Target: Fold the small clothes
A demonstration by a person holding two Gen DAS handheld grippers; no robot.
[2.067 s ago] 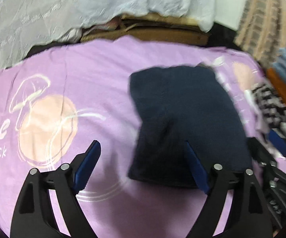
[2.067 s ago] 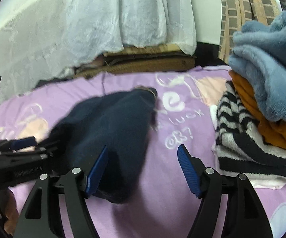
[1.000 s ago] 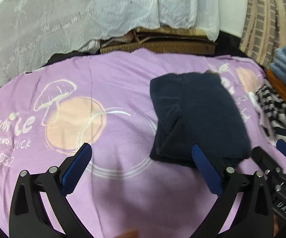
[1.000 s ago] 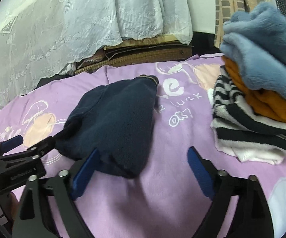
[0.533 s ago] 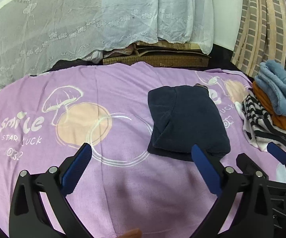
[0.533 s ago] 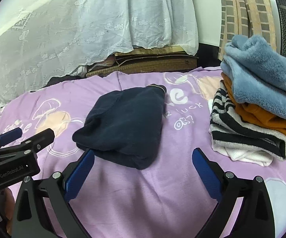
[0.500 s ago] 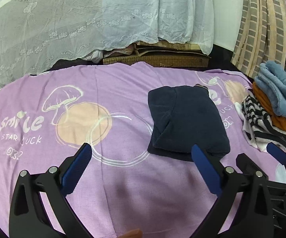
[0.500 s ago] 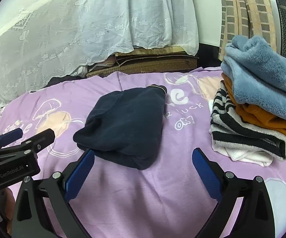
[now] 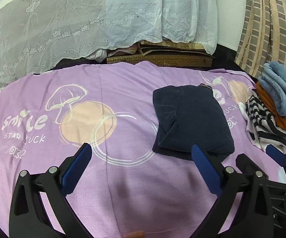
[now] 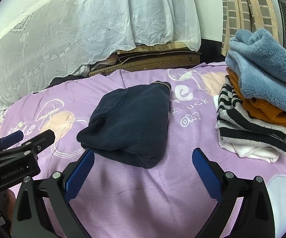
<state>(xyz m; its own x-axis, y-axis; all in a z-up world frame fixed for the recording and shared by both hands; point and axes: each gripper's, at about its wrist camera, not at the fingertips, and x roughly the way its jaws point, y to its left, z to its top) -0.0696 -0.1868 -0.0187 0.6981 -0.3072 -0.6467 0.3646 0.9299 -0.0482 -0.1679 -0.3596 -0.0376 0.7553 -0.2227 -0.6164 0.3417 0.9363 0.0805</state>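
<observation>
A dark navy garment (image 9: pixel 192 119) lies folded into a compact bundle on the purple printed sheet (image 9: pixel 111 178); it also shows in the right wrist view (image 10: pixel 131 121). My left gripper (image 9: pixel 141 156) is open and empty, held above the sheet, near and left of the bundle. My right gripper (image 10: pixel 143 162) is open and empty, just in front of the bundle's near edge. The left gripper's body (image 10: pixel 14 158) shows at the left of the right wrist view.
A stack of folded clothes (image 10: pixel 261 107), blue fleece over orange over black-and-grey stripes, stands on the sheet's right side (image 9: pixel 275 109). A white lace curtain (image 9: pixel 103 19) hangs behind. Woven mats (image 10: pixel 154 59) lie past the sheet's far edge.
Both grippers have pulled back and up from the navy bundle, which now lies free on the sheet. In the last half second almost nothing moved.
</observation>
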